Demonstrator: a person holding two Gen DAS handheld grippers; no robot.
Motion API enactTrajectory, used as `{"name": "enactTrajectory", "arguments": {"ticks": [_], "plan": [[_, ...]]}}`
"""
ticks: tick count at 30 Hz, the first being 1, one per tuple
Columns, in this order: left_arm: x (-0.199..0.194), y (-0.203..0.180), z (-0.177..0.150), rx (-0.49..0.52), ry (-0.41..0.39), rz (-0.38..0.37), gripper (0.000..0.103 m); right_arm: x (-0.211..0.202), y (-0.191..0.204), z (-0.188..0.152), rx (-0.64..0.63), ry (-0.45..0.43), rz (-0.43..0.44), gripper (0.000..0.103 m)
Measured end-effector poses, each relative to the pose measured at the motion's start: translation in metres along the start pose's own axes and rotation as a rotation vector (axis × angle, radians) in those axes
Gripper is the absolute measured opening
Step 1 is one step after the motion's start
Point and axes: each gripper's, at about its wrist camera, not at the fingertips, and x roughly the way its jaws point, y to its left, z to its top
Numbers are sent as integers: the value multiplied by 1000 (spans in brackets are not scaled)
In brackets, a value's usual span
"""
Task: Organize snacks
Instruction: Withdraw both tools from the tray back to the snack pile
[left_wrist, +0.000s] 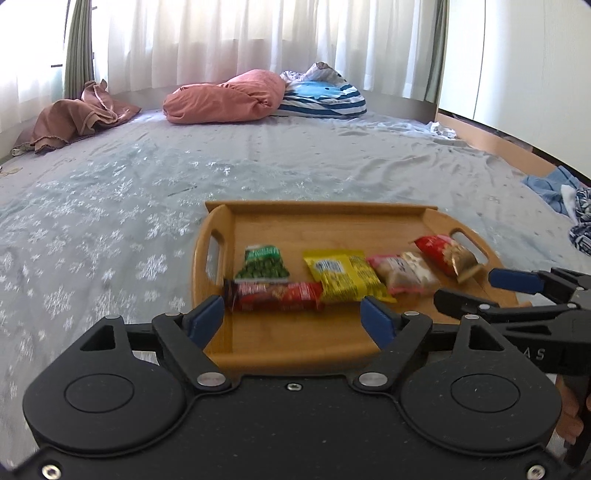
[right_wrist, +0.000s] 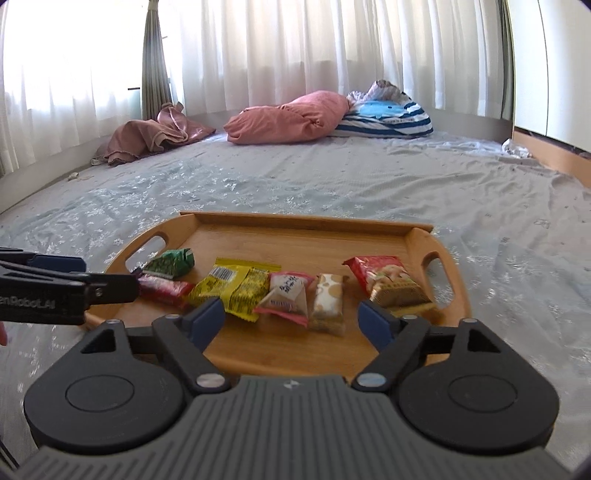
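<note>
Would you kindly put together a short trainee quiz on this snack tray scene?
1. True or false: the green snack packet lies on the grey snowflake bedsheet.
2. Which packet lies nearest the wooden tray's right handle? A) yellow snack packet B) red-and-gold snack packet C) pink-edged snack packet
3. Fill in: neither the left gripper nor the right gripper holds a ____.

Key: 1 false, it lies in the tray; 2 B; 3 packet, both are open.

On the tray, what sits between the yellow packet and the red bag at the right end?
Two small packets, clearest in the right wrist view: a pink-edged packet and a cream biscuit packet, between the yellow packet and the red bag.
</note>
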Motion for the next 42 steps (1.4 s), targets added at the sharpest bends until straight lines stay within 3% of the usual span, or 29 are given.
{"name": "enactTrajectory", "arguments": {"ticks": [14,28,42], "plan": [[-31,-5,-49,-27,44,-9,85,-43,-7,-47,-9,-29,-9,103],[-39,-7,-78,-50,66,-18,88,-59,-13,-85,46,-51,-59,103],[-43,-11,-95,-72,96,-21,89,-61,-1,-106,-25,-43,-84,103]]}}
